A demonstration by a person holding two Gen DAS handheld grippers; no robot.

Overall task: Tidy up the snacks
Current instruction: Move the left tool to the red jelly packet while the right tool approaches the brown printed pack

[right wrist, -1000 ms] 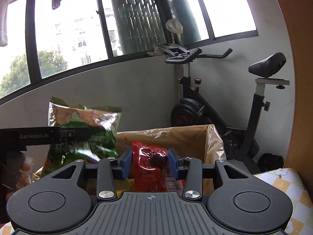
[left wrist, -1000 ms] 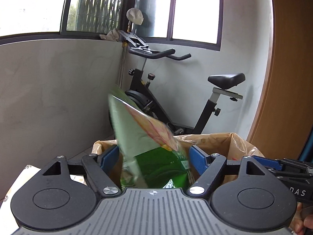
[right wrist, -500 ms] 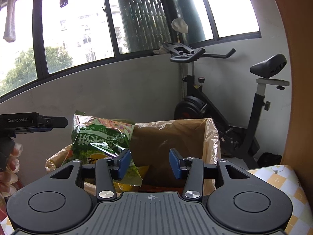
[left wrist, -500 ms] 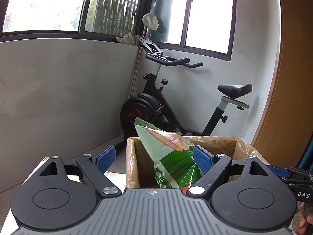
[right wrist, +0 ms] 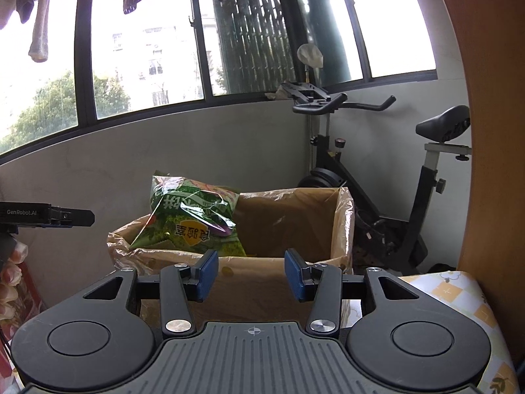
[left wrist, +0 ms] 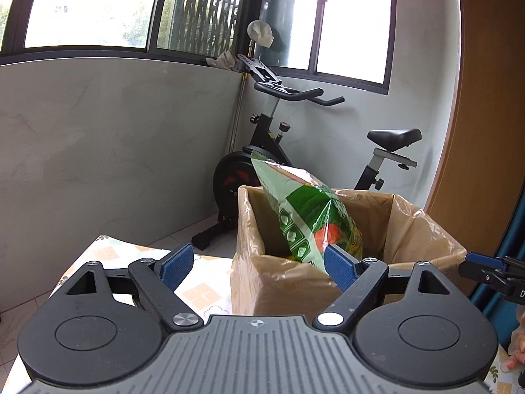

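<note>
Daylight is streaming through dark-framed windows (right wrist: 137, 65) above a grey wall (left wrist: 115, 138). An exercise bike (left wrist: 295, 151) is standing in the corner, beside a wooden panel (left wrist: 485, 131); laundry (right wrist: 39, 10) is hanging overhead.

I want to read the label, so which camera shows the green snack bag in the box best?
The right wrist view: the crinkled green snack bag faces it, print readable. The left wrist view shows it edge-on, its bottom hidden behind a blue finger pad.

Enclosed balcony of a home: exercise bike (right wrist: 377, 177) parked in the corner against a grey plastered wall (left wrist: 108, 138), laundry (right wrist: 39, 10) hung over wide dark-framed windows (right wrist: 137, 49) facing trees and apartment blocks, tiled floor (left wrist: 210, 226), checked cloth (right wrist: 459, 298) over the desk.
</note>
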